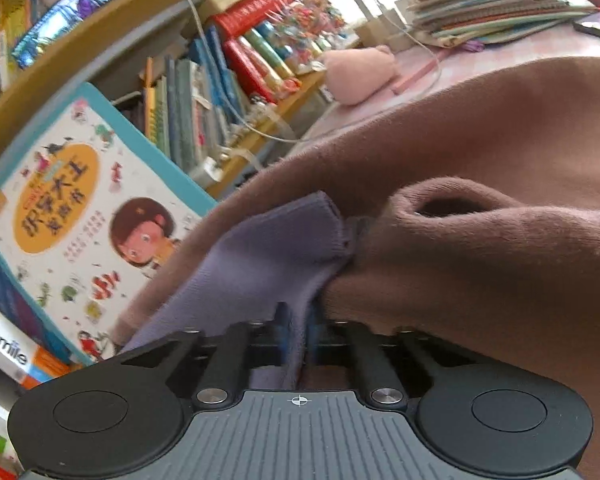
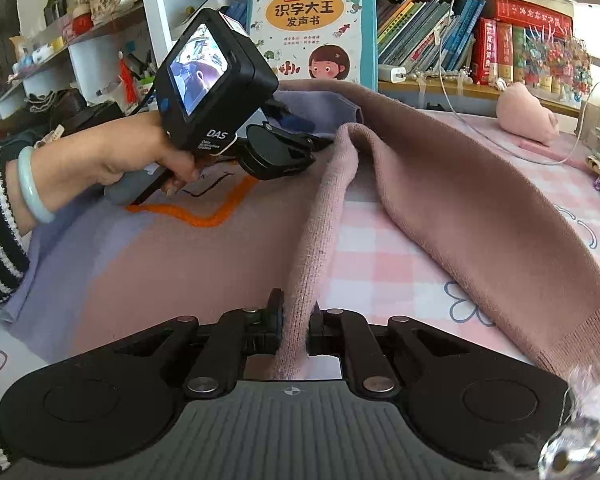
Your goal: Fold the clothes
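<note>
**Both grippers clamp the pink sweater over the checked surface**

The left gripper (image 1: 296, 320) has its jaws closed on the lavender collar (image 1: 268, 256) of the pink sweater (image 1: 480, 200); the fabric bunches up directly ahead of the jaws, with a rounded fold of pink knit just to their right. Seen from the right wrist, that left gripper (image 2: 324, 142) reaches in from the left, held by the left hand (image 2: 140, 160) with a pale bangle (image 2: 30, 188) on the wrist.

The right gripper (image 2: 296, 320) has its jaws pressed together on a narrow ridge of the pink sweater (image 2: 440, 184), which runs straight forward from the jaws up to the collar. To the left of the jaws the sweater front lies flat, with an orange stitched outline (image 2: 204, 216). To their right the knit slopes down to the pink checked surface (image 2: 380, 248).

Beyond both jaws stand a children's book (image 2: 312, 20) and a row of books (image 2: 440, 44), with a pink plush toy (image 2: 526, 114) ahead to the right.
</note>
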The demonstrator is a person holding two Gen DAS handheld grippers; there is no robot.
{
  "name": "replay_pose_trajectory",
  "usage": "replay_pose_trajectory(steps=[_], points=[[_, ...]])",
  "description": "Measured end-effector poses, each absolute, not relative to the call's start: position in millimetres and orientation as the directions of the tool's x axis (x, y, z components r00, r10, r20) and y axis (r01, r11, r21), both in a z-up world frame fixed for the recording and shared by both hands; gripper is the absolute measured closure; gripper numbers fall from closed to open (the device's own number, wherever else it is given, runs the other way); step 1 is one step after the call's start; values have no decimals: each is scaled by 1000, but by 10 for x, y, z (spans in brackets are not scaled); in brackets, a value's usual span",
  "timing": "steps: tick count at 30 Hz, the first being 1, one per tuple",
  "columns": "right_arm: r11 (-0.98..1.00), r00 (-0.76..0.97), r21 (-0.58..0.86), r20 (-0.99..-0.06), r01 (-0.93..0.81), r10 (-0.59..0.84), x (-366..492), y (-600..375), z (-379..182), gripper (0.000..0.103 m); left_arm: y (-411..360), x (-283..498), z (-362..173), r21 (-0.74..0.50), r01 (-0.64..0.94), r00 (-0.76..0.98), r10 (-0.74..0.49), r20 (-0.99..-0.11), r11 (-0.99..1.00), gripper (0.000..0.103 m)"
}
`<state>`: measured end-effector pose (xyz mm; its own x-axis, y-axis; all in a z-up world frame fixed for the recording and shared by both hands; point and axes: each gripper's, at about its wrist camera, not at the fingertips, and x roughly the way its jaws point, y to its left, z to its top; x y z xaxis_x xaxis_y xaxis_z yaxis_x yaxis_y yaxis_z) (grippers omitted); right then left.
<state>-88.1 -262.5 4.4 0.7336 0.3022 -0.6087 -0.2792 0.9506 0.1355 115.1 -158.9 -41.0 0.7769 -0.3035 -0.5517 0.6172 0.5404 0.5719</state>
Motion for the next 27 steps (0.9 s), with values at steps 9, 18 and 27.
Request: replay_pose_trajectory(steps=[9,18,27], points=[[953,739,129,-606,-274,294,-887,-2614,32,94,-122,1067,644,85,478,840,-428,-333,874,97],[956,726,100,-630,-275,275,-836,-2567,50,94,1953,244,1012,48,-118,965,126,-230,992,98],[959,708,36,-667,-280,232,-786,-2441,97,94,2491,133,348,167,-369,800,404,-444,914,83]])
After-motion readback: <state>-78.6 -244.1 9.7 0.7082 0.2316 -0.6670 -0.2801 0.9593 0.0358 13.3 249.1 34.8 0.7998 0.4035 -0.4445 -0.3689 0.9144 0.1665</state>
